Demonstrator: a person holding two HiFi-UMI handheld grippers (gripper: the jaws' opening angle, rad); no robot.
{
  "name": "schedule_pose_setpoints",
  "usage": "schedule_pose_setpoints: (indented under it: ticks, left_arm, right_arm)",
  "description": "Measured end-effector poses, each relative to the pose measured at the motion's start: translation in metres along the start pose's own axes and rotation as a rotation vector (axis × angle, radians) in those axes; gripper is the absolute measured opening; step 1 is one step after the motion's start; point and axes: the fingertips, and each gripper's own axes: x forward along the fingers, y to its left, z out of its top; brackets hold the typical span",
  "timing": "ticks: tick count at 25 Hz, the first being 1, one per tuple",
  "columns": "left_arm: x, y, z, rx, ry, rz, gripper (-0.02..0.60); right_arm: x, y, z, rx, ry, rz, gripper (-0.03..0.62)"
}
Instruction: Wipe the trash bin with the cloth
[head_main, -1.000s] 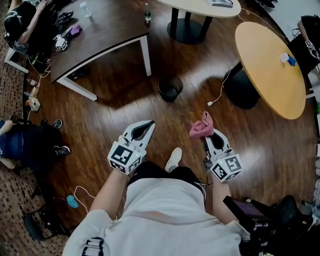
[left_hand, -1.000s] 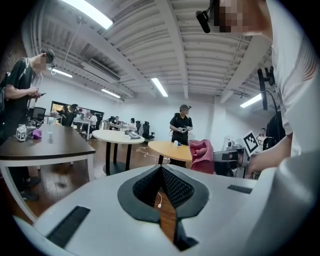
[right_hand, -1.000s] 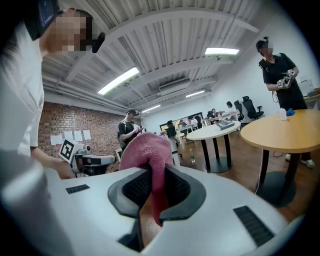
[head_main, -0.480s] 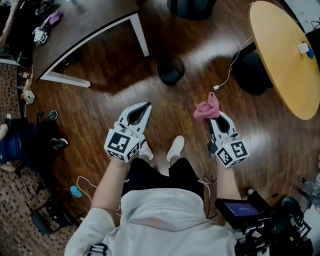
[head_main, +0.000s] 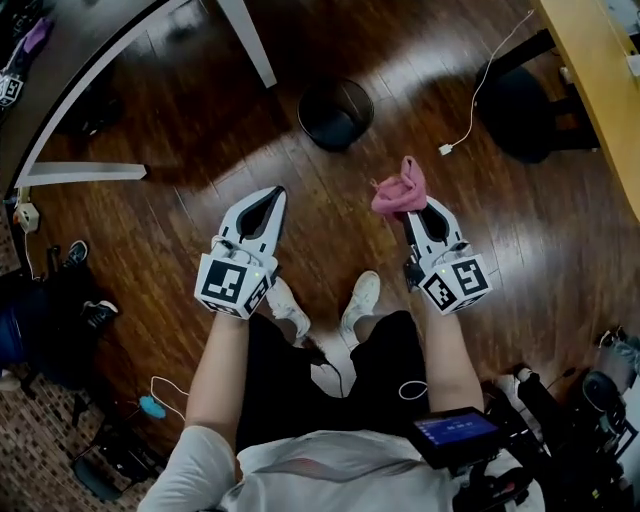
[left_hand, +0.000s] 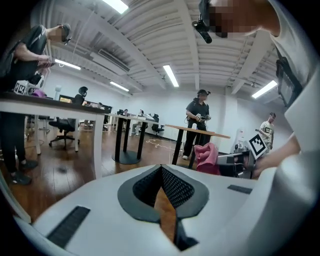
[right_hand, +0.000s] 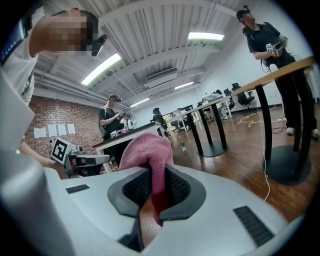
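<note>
A black round trash bin (head_main: 336, 113) stands on the dark wooden floor, ahead of both grippers and a little left of the right one. My right gripper (head_main: 414, 212) is shut on a pink cloth (head_main: 399, 190), which bunches up above its tips. In the right gripper view the cloth (right_hand: 148, 151) runs down between the dark pads of that gripper (right_hand: 154, 176). My left gripper (head_main: 267, 198) is held level beside it, its jaws shut with nothing in them (left_hand: 161, 170). The left gripper view also catches the cloth (left_hand: 205, 156) to its right. The bin appears in neither gripper view.
A white table leg (head_main: 247, 42) stands left of the bin. A white cable with a plug (head_main: 447, 149) lies on the floor to its right, near a black table base (head_main: 518, 100) under a yellow tabletop (head_main: 598, 85). My shoes (head_main: 358, 300) are below the grippers.
The bin and tables have slid nearer and up in the head view as I stepped forward. Both grippers keep the same pose, the right one still shut on the cloth.
</note>
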Motion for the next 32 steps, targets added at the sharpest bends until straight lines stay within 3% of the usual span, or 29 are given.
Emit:
schedule_pose_setpoints:
  ticks: [5,9,12,16,20,27,32]
  left_arm:
    - [0.037,0.031,-0.093,-0.019,-0.033,0.021,0.011]
    - [0.065,0.056,-0.147,0.027,-0.08,0.012,0.011]
    - [0.08,0.074,-0.176,0.05,-0.112,0.012,0.011]
    - [0.098,0.093,-0.199,0.081,-0.139,-0.008,0.011]
    - [0.105,0.122,-0.216,0.025,-0.185,0.003,0.011]
    - [0.126,0.147,-0.239,0.045,-0.125,-0.014,0.011]
    - [0.123,0.148,-0.253,0.027,-0.099,-0.047,0.011]
  right_arm:
    - [0.043,-0.035,-0.085,-0.016,-0.027,0.019,0.046]
    - [0.075,-0.063,-0.142,-0.077,-0.029,0.049,0.046]
    - [0.099,-0.073,-0.181,-0.144,0.012,0.117,0.046]
    - [0.123,-0.086,-0.22,-0.187,0.036,0.187,0.046]
    - [0.147,-0.093,-0.254,-0.187,0.04,0.208,0.046]
    - [0.202,-0.065,-0.3,-0.17,0.095,0.347,0.046]
    - [0.261,-0.045,-0.353,-0.192,0.161,0.32,0.046]
